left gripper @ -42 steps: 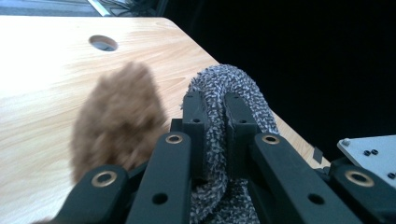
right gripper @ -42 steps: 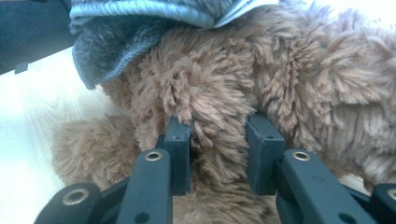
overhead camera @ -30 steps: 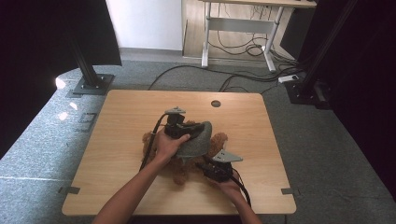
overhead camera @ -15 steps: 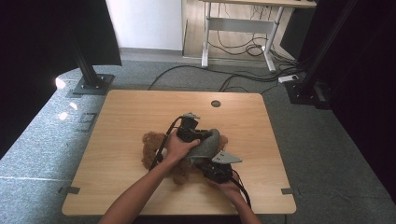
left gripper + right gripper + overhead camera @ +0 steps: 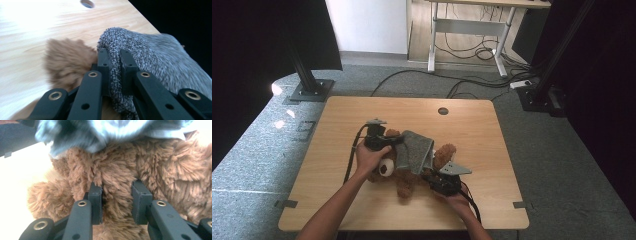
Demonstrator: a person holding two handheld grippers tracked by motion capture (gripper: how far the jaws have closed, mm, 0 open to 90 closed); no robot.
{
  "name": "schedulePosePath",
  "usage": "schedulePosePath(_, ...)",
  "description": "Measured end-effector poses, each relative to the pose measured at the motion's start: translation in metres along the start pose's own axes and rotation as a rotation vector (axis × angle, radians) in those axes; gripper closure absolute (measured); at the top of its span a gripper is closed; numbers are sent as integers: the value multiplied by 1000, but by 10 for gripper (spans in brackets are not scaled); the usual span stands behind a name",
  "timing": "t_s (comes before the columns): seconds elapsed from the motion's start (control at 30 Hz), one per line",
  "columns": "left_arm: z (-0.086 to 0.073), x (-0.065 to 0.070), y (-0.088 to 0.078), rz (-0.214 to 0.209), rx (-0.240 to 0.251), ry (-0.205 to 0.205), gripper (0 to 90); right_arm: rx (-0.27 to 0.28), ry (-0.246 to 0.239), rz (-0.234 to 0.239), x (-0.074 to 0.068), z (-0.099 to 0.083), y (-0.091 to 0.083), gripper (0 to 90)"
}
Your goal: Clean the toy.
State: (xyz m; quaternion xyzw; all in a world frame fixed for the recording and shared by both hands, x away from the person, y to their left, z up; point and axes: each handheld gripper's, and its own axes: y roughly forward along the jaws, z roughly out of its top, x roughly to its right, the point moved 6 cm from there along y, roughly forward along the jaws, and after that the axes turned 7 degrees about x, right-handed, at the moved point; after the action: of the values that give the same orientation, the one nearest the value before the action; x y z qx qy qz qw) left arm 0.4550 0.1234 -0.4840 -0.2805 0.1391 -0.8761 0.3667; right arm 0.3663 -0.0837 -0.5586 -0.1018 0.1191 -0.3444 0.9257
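Note:
A brown plush teddy bear (image 5: 404, 176) lies near the middle of the wooden table (image 5: 337, 120). A grey knitted garment (image 5: 414, 150) is draped over the bear's upper body. My left gripper (image 5: 398, 141) is shut on an edge of that grey knit (image 5: 150, 55), with brown fur (image 5: 66, 58) beside its jaws in the left gripper view. My right gripper (image 5: 434, 176) sits at the bear's near right side. In the right gripper view its jaws clamp a tuft of the bear's fur (image 5: 117, 192), and the grey knit (image 5: 100, 132) hangs blurred above.
A round cable hole (image 5: 442, 111) is set in the table's far edge. Black stand bases (image 5: 309, 91) sit on the carpet at far left and far right. A white desk frame with cables (image 5: 472, 30) stands beyond. Bare wood lies left and right of the bear.
My left gripper has carried the grey knit to the right and then back left over the bear, spreading it across the body. The right gripper has stayed where it was on the bear.

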Motion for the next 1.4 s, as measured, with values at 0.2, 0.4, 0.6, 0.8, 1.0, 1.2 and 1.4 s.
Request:
schedulePosePath(0.2,-13,-27,-28,-1,62,-80,804,3,5,-1,0,0,0,669)
schedulePosePath(0.4,-15,-50,-51,40,112,-122,803,6,6,-2,0,0,0,670)
schedulePosePath(0.6,-19,-82,-66,106,162,-205,804,8,6,-2,0,0,0,669)
schedulePosePath(0.8,-23,-97,-71,130,179,-243,800,8,7,-1,1,0,0,668)
schedulePosePath(1.0,-23,-112,-82,143,202,-279,801,12,11,2,1,1,0,666)
schedulePosePath(1.2,-22,-116,-90,151,208,-269,801,12,12,3,1,1,0,664)
schedulePosePath(1.4,-20,-102,-79,80,196,-245,804,11,12,4,2,1,0,662)
